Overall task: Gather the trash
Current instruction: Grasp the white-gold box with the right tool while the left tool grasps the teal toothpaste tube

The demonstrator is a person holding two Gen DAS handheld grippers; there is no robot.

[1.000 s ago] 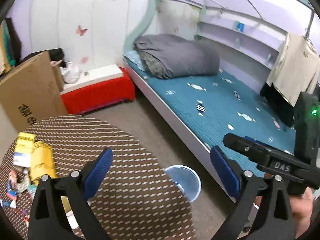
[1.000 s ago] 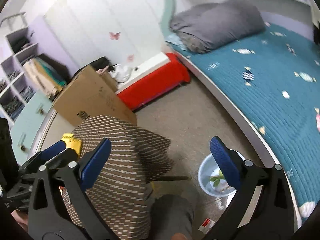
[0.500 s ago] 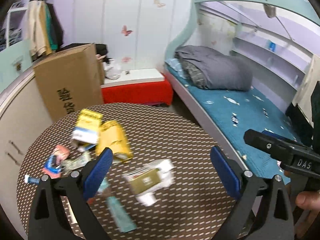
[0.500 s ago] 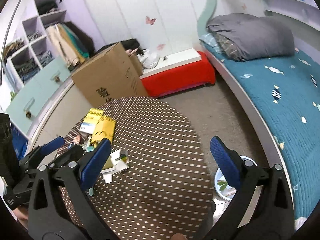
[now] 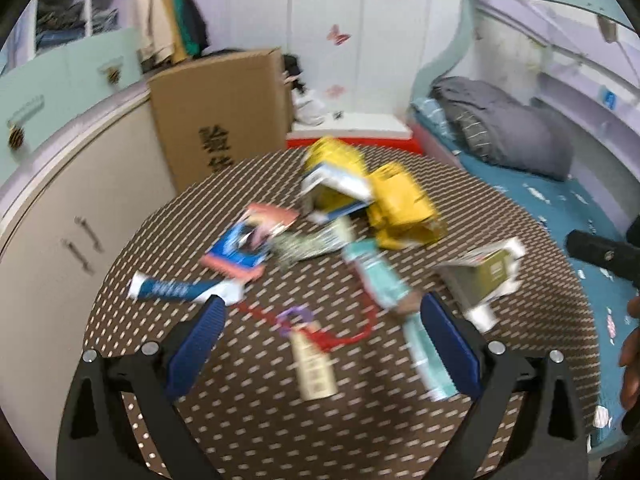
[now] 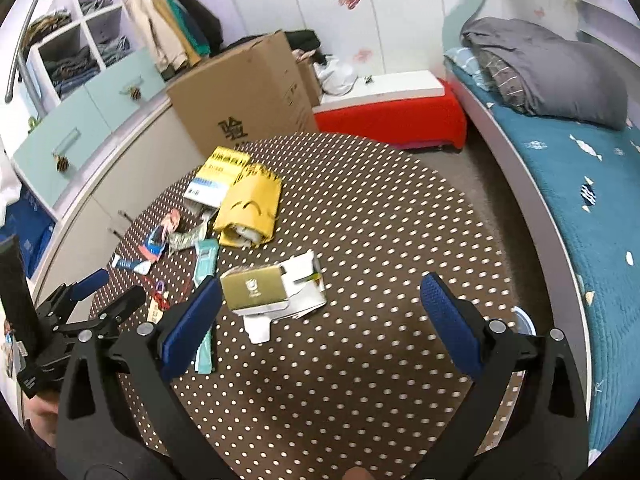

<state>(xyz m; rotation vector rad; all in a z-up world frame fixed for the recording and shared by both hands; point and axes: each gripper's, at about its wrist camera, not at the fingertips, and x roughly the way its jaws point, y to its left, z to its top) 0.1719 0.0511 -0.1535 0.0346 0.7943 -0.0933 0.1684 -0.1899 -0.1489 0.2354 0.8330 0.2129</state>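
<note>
Several pieces of trash lie on a round brown dotted table (image 6: 380,216): a yellow bag (image 6: 248,208), a yellow-white box (image 6: 218,178), an olive box on torn white paper (image 6: 264,290), a teal wrapper (image 6: 206,258), a blue tube (image 5: 180,290), a red string with a tag (image 5: 316,336). My left gripper (image 5: 324,346) is open above the string and tag. My right gripper (image 6: 320,320) is open above the table's near side, the olive box just ahead of its left finger. The left gripper also shows in the right wrist view (image 6: 96,296).
A white bin (image 6: 524,320) peeks past the table's right edge on the floor. A cardboard box (image 6: 244,100), a red bench (image 6: 392,120) and a bed with a teal cover (image 6: 580,184) stand behind. Cabinets (image 5: 60,184) run along the left.
Both grippers have swung left from the floor and bin toward the table. The trash pile has come into the middle of both views. Both jaws stay open.
</note>
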